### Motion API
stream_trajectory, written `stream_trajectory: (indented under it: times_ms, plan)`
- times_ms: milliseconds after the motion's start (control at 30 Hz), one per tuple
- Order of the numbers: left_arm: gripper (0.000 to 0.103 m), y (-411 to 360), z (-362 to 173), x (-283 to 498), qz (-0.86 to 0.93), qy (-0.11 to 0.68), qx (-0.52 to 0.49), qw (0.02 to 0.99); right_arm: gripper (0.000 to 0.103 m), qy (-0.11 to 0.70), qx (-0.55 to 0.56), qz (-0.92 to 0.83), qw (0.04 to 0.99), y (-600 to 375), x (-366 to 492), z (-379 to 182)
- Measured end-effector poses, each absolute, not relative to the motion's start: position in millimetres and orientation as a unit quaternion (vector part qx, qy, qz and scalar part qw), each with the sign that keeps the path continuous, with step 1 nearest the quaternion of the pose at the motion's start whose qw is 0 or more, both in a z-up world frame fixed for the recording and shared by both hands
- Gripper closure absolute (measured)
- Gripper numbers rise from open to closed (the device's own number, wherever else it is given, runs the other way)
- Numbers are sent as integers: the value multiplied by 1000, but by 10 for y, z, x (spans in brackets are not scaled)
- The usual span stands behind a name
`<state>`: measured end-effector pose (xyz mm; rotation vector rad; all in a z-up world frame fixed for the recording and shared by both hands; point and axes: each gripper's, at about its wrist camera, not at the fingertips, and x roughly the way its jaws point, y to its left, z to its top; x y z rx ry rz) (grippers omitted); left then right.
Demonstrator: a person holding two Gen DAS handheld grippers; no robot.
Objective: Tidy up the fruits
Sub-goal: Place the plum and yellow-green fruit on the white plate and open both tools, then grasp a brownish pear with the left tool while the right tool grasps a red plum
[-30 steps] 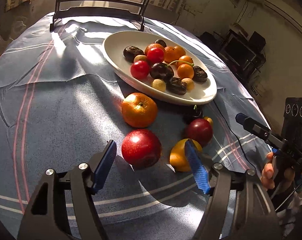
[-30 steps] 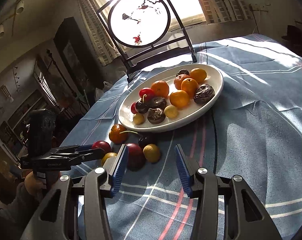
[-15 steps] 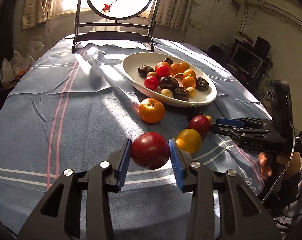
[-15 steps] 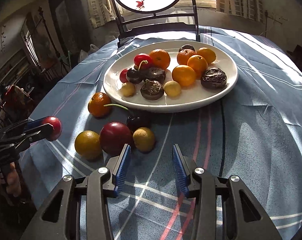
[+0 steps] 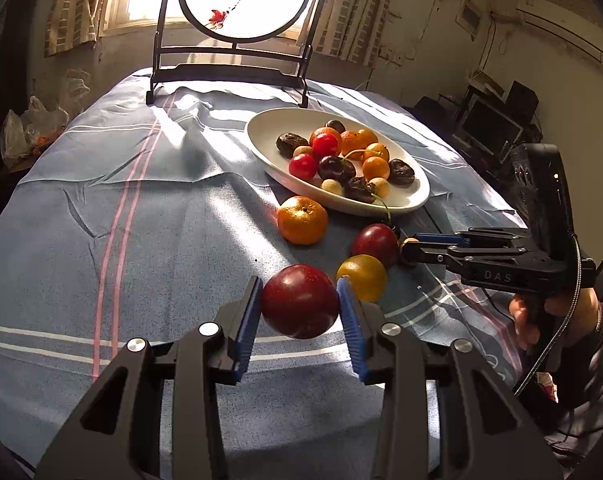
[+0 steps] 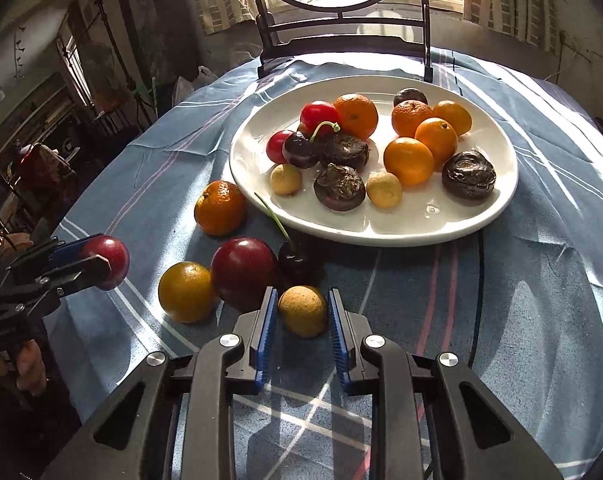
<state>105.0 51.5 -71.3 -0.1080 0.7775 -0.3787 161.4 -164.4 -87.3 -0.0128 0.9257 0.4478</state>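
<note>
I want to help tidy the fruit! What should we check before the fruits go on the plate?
1. Left gripper holds the red plum on both sides: ok.
2. Plum is off the tablecloth: ok, its shadow lies below it.
3. Right gripper has shut on the small tan fruit: ok.
4. Tan fruit is lifted: not ok, it looks still on the cloth.
5. Plate has bare room near its front edge: ok.
6. Cherry beside the tan fruit stays out of the way: cannot tell.
</note>
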Motion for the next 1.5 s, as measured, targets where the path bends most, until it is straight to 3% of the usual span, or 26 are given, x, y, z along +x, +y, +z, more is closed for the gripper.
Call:
stream_trajectory:
  times_ms: [267, 600, 767, 900, 1100, 1300, 1367, 1433, 1500]
  plan:
    - [66, 416, -508, 1038, -193, 350, -37, 916, 78, 384, 87, 233, 889, -2129, 1450, -525]
    - [65, -152, -265, 1887, -211, 350, -10, 913, 77, 395, 138, 193, 887, -2391, 2281, -427]
    - [64, -389, -374, 2220, -204, 376, -4, 904, 69, 390, 134, 183, 893, -2370, 2387, -483]
    - [46, -333, -297, 2085, -206, 359, -14, 910, 69, 368, 124, 189, 902, -2373, 2196, -392]
    - [39, -284, -354, 1473, -217, 358, 37, 907, 67, 360, 143, 203, 899, -2464, 1792, -429]
    - [38, -372, -759, 1153, -205, 391, 119, 889, 64, 379, 149, 212, 888, -2445, 1473, -649]
    - [42, -377, -857, 1214, -196, 406, 118, 885, 64, 382, 142, 212, 888, -2397, 1416, -691]
    - [62, -380, -931, 1307, -192, 421, 112, 879, 64, 385, 142, 215, 886, -2363, 1373, -717]
    - [67, -342, -954, 1364, -195, 432, 91, 876, 64, 388, 140, 217, 885, -2326, 1345, -726]
